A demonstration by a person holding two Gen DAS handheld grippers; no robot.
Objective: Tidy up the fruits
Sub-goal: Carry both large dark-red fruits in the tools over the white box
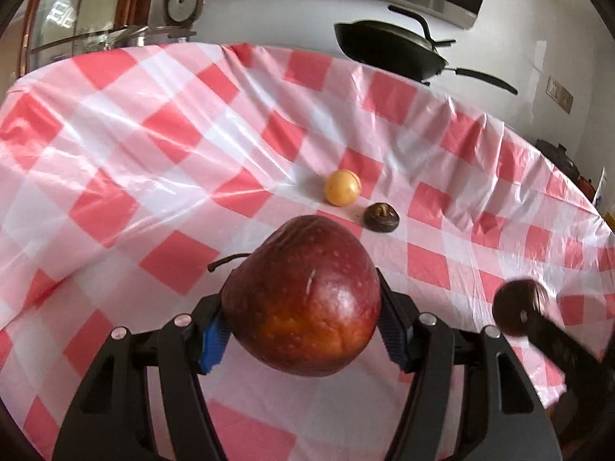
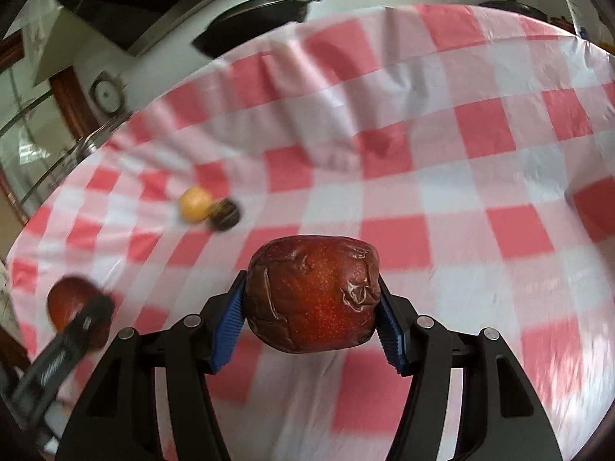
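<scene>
Above the checked cloth (image 1: 153,153) on the desk, the left tool (image 1: 301,330) is clamped on a red apple (image 1: 303,296), its blue pads (image 1: 213,342) pressing both sides, the stem pointing left. The right tool (image 2: 311,324) is clamped the same way on a second apple (image 2: 311,294) (this one wrinkled and darker). Both apples are held off the cloth. Farther back on the desk lie a yellow fruit (image 1: 342,187) and a small dark brown fruit (image 1: 381,218), just beside each other. Beyond the desk edge, a black pan (image 1: 392,50) sits against the white wall.
</scene>
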